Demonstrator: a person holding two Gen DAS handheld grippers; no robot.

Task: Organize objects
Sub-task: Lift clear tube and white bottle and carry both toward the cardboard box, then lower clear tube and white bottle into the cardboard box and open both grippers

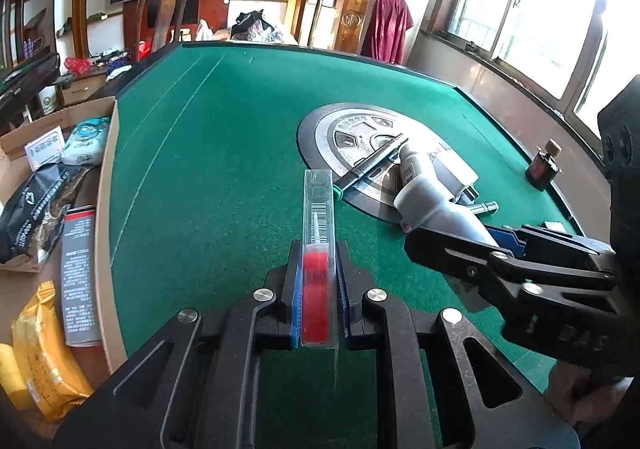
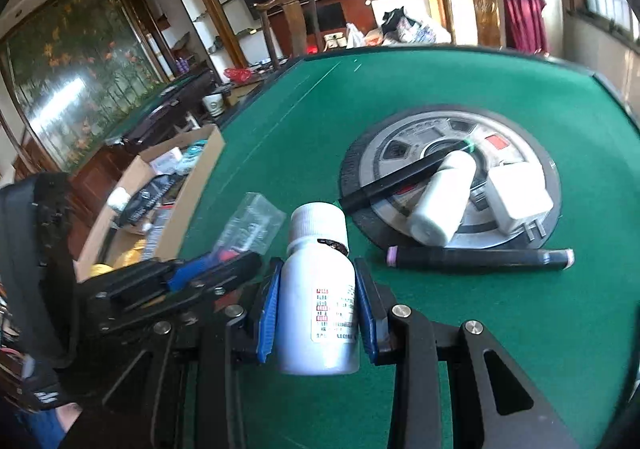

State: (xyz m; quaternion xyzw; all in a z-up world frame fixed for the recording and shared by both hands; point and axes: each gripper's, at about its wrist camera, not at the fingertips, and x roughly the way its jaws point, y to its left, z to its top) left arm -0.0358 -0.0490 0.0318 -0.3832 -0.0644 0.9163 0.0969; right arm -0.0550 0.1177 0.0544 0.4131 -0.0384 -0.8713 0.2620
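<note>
left gripper [image 1: 318, 289] clenched on a slim clear plastic case [image 1: 319, 233], light but crushable, right gripper [image 2: 316, 305] grasping a slick white bottle [image 2: 318, 289] mid-body, cardboard box [image 1: 108, 177] at 9 o'clock

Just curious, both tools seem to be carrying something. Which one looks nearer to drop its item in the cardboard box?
Probably the left gripper. It holds the clear case, and the cardboard box sits on its side of the table. The right gripper, holding the white bottle, is farther over.

Small print on white label of white plastic pill bottle [image 2: 320, 289] was unreadable. Open brown cardboard box [image 1: 108, 185] was cut off at left edge, yellow snack packets [image 1: 48, 361] clipped there too. Left side of right wrist view was motion-blurred.
</note>
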